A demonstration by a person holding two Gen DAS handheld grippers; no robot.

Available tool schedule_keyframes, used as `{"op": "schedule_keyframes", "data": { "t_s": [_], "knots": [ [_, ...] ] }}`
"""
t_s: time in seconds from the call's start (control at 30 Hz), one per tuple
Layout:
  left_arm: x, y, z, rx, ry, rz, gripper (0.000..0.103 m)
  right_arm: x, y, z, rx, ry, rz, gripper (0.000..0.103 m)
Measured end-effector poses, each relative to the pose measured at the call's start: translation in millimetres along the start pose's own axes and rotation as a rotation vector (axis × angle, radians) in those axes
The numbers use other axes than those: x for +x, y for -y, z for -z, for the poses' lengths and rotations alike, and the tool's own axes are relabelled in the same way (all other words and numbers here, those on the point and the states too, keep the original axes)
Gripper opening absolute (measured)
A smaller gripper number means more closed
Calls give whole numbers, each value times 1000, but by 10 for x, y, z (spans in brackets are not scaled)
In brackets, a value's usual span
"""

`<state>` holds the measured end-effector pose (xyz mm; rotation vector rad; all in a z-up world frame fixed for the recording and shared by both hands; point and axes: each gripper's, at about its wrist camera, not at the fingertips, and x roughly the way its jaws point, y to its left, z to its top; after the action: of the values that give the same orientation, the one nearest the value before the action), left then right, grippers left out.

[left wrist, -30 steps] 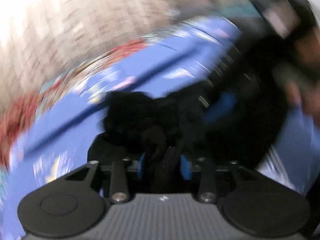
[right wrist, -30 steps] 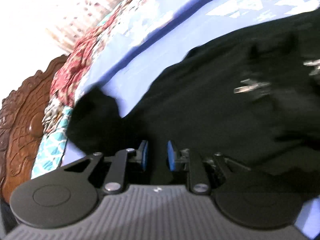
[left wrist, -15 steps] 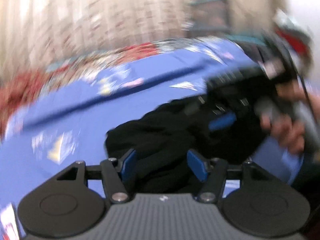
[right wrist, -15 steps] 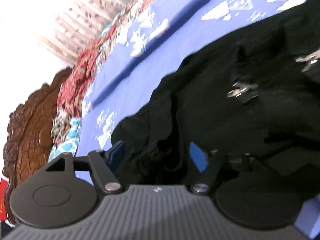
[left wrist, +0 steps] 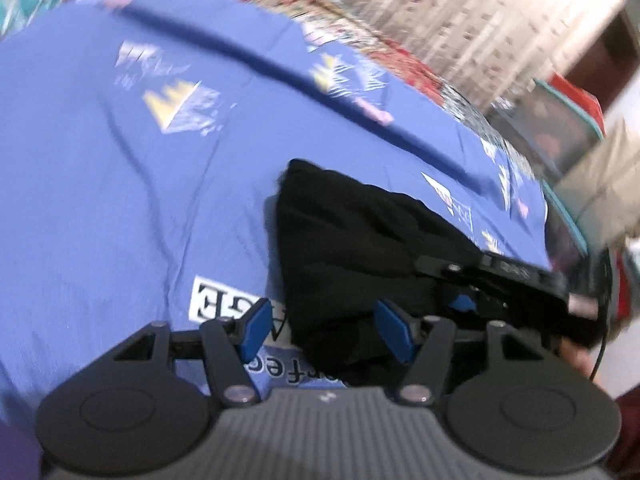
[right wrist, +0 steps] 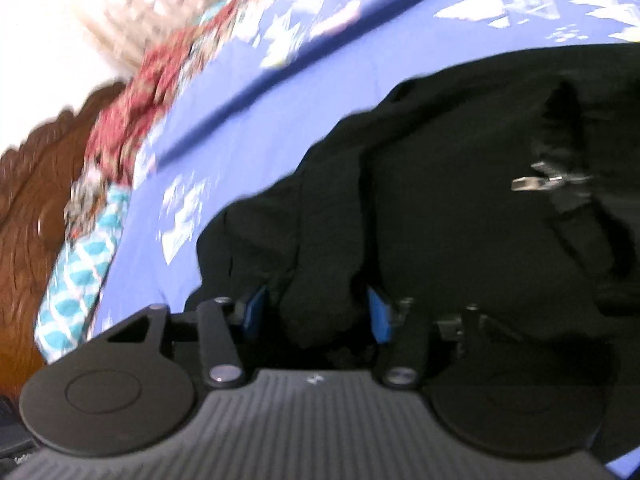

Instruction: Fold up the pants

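Note:
The black pants [left wrist: 360, 240] lie bunched on the blue bedspread [left wrist: 120, 200]. My left gripper [left wrist: 322, 320] stands open at their near corner, with a lump of black cloth against the right pad and bare sheet by the left one. In the left wrist view my right gripper [left wrist: 500, 280] rests on the pants' right side, a hand behind it. In the right wrist view the pants [right wrist: 460, 140] fill the frame, a metal clasp [right wrist: 536, 180] on them. My right gripper [right wrist: 316, 308] has its jaws closing around a loose fold of cloth that the pads do not pinch.
A white printed label [left wrist: 224, 296] is on the bedspread by the left gripper. A carved wooden headboard [right wrist: 24, 220], a red patterned quilt [right wrist: 132, 120] and a teal-and-white cushion [right wrist: 80, 272] edge the bed. A pale curtain [left wrist: 460, 20] hangs behind.
Both grippers let go of the black cloth and opened. The left one rolled and slid sideways off the bunch. The right one opened wide, then narrowed a little, staying almost in place.

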<state>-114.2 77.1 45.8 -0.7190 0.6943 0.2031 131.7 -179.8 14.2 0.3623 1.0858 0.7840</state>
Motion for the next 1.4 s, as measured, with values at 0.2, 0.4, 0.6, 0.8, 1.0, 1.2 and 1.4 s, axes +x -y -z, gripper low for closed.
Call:
{"op": "schedule_keyframes", "data": {
  "t_s": [0.2,0.4,0.6,0.8,1.0,1.2,1.4],
  "knots": [
    [75,-264,-40,-118,-19,11,59,94,101,0,81,-34,-35,64],
    [91,-300,-43,-130,-24,-3,59,44,-420,82,-172,-7,43,29],
    [88,-319,-37,-138,-20,-5,59,-491,-750,150,-389,212,77,26],
    [161,-310,-49,-138,-40,-9,59,-312,-207,305,-318,127,272,35],
    [205,-31,-196,-51,-28,21,59,-449,21,190,-170,171,204,49],
    [461,371,-323,49,-30,79,51,-513,-216,151,-228,265,144,45],
    [925,550,-140,160,-144,22,33,-42,69,208,-189,88,254,42]
  ]
}}
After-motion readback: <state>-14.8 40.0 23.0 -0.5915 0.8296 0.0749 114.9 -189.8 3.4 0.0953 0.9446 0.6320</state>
